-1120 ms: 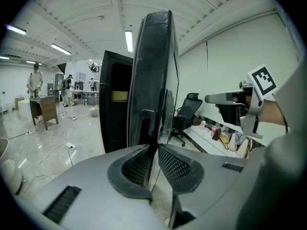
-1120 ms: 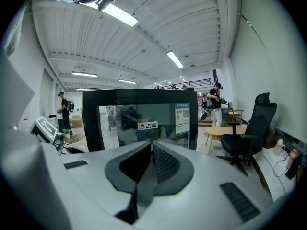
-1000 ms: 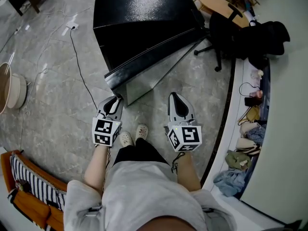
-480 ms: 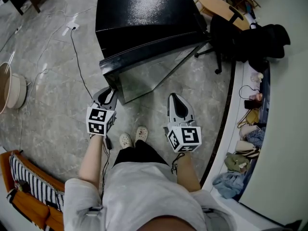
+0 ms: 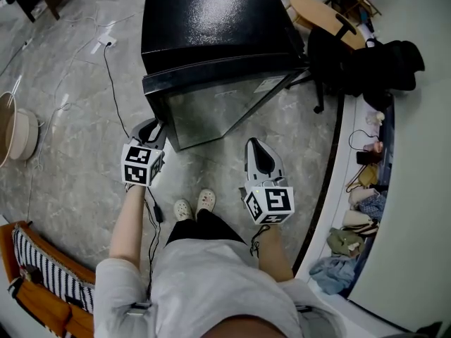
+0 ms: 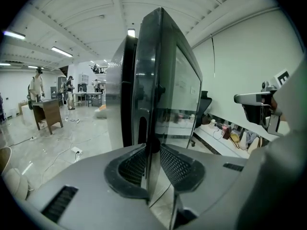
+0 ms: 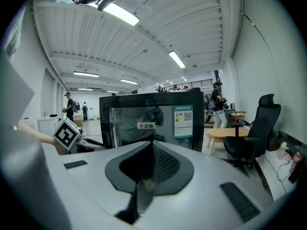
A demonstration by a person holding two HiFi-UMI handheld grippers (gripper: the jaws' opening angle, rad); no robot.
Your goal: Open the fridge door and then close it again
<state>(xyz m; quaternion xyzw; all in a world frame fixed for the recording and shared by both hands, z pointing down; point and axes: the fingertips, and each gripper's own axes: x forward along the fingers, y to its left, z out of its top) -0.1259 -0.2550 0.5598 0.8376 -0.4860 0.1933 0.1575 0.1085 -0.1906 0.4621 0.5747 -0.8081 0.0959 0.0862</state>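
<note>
Between left gripper (image 6: pixel 152 151) jaws, fridge door (image 6: pixel 165 80) stands upright.

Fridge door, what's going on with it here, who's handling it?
A person stands facing a black fridge with a gripper in each hand. The left gripper has the free edge of the glass fridge door between its jaws, which have just been opening. The door is almost closed. The right gripper hangs shut and empty, clear of the fridge.
</note>
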